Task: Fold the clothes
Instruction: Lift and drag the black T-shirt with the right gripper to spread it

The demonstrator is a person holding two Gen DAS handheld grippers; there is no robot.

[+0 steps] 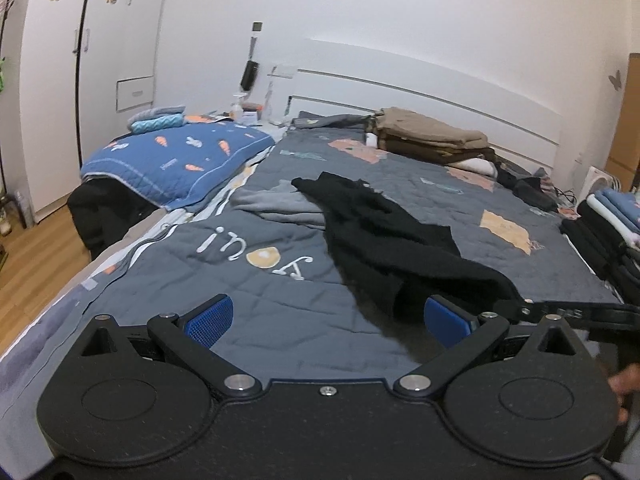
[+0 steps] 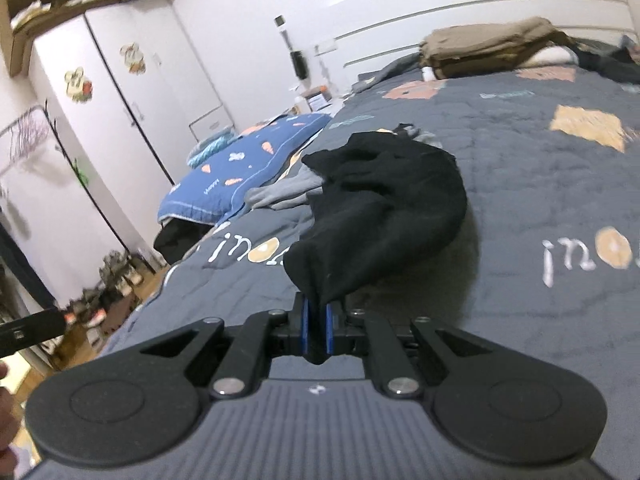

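Right gripper [image 2: 316, 322] has its blue pads pressed together on a bunched corner of the black garment [image 2: 384, 204], pinching the cloth so it rises off the bed in a taut ridge toward the jaws. Left gripper [image 1: 328, 318] stands spread wide, blue ribbed pads well apart, nothing between them; it hovers tilted downward over the grey quilt [image 1: 260, 312]. Black garment: soft, matte, knit-like, lying crumpled across the middle of the quilt, its far end draped over a light grey garment [image 1: 280, 204]. Quilt is stitched in a diamond pattern, with peach patches and white lettering. No true containers seen; a stack of folded tan and brown clothes [image 1: 432, 138] sits near the white headboard [image 1: 400, 80], and another pile of folded dark and blue items [image 1: 612, 220] sits at the right edge, its contents hard to make out at the rim of the fisheye. Blue carrot-print pillow [image 1: 172, 160] lies to the left, beside a white wardrobe [image 1: 52, 92]. Part of a hand [image 1: 626, 384] shows at the frame's right edge.
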